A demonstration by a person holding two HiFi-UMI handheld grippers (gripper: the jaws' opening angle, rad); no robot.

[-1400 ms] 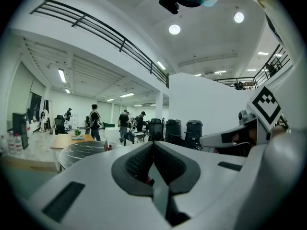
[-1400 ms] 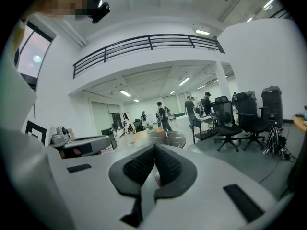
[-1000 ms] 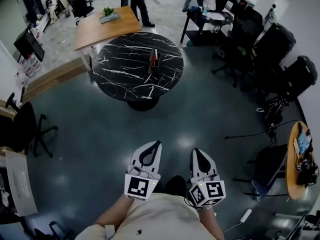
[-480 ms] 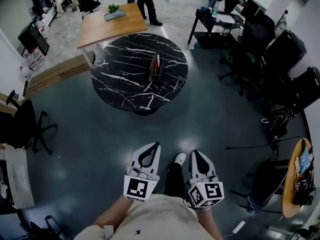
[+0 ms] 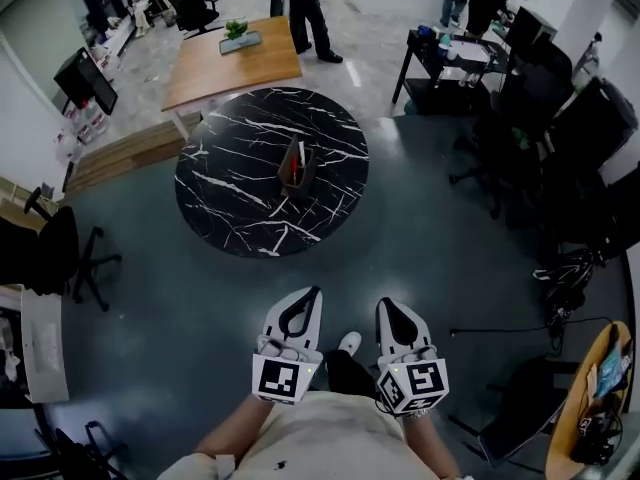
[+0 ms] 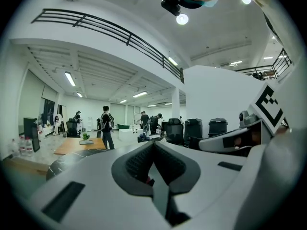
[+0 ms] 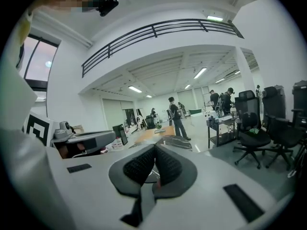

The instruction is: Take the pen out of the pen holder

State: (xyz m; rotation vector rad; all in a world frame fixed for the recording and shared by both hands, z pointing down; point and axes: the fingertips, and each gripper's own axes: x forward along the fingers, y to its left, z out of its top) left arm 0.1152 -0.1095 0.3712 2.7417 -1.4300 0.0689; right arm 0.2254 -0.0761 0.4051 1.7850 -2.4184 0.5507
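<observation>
- While the person holds both low by the torso, the left gripper [image 5: 309, 298] and right gripper [image 5: 387, 308] each have jaws pressed together on nothing.
- One pen holder [image 5: 297, 162] stands on the one round black marble table [image 5: 228, 190], well apart from both grippers, with a red pen [image 5: 291, 167] inside.
- Dark floor [image 5: 190, 298] lies between.
- One wooden desk [image 5: 212, 63] sits just beyond the table.
- One black office chair [image 5: 55, 253] stands left.

Round black marble table [image 5: 240, 183] mid-floor; wooden table [image 5: 215, 68] just behind; office chairs [image 5: 590, 128] at right.
</observation>
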